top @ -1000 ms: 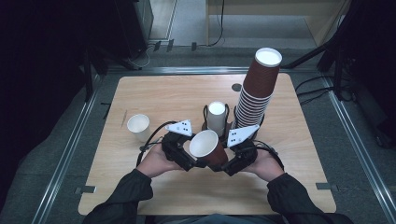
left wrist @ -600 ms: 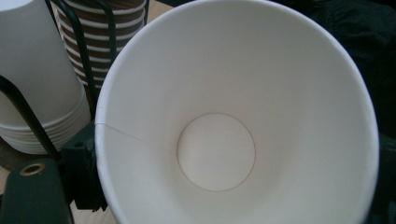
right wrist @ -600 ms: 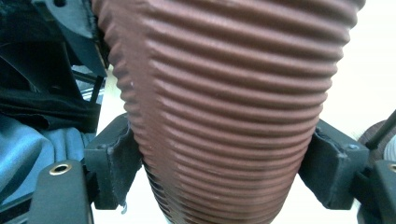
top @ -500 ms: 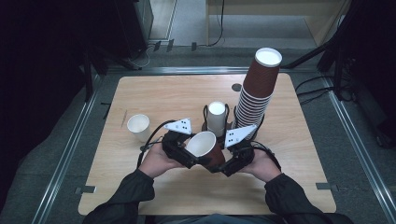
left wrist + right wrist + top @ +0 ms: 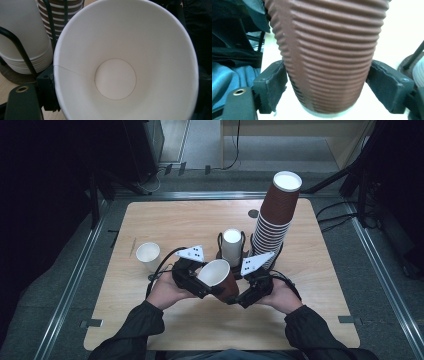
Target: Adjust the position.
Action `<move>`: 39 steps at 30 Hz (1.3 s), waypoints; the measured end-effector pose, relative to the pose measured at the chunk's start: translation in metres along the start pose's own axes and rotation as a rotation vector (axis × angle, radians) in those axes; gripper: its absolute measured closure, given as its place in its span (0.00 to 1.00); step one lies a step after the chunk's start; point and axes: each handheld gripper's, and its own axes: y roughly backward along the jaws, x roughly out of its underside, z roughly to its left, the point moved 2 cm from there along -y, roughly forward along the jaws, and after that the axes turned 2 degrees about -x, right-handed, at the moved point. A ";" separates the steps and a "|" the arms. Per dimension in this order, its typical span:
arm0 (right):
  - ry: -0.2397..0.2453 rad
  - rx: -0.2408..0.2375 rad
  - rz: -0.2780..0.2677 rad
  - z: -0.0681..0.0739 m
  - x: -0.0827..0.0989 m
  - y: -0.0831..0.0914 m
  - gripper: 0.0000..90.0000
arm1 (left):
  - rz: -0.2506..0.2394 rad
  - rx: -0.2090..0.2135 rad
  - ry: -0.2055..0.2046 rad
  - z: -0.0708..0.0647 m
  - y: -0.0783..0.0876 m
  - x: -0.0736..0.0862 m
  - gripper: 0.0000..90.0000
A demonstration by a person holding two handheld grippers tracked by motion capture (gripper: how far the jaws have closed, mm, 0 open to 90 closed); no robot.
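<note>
— Two grippers on one cup, is that right?

— Yes. I have the brown ribbed cup [image 5: 221,279] lifted over the near middle of the wooden table [image 5: 310,315], tilted with its white mouth toward my left. My right gripper [image 5: 325,82] has its jaws pressed against both sides of the cup's lower wall, near the base.

— And your left one?

— My left gripper [image 5: 194,281] sits at the cup's rim. In the left gripper view I look straight into the white inside, one pad touching the outside of the rim; I cannot tell whether those jaws are pinching it.

— What's behind?

— A wire rack [image 5: 220,240] with a short white stack [image 5: 232,245], beside a tall brown stack [image 5: 276,215]. One loose white cup [image 5: 148,256] stands well apart, on the left.
</note>
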 end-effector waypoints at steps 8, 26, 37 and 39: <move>0.000 0.019 0.005 -0.002 0.001 0.005 0.20 | 0.013 -0.021 -0.003 0.000 0.003 0.000 0.14; 0.014 0.085 0.009 -0.004 0.005 0.030 0.24 | 0.096 -0.106 -0.017 0.005 0.006 0.005 0.14; 0.004 0.139 0.034 -0.006 0.011 0.037 0.24 | 0.156 -0.132 -0.025 0.008 0.009 0.015 0.14; 0.003 0.145 0.035 -0.007 0.012 0.039 0.24 | 0.160 -0.142 -0.026 0.009 0.011 0.017 0.14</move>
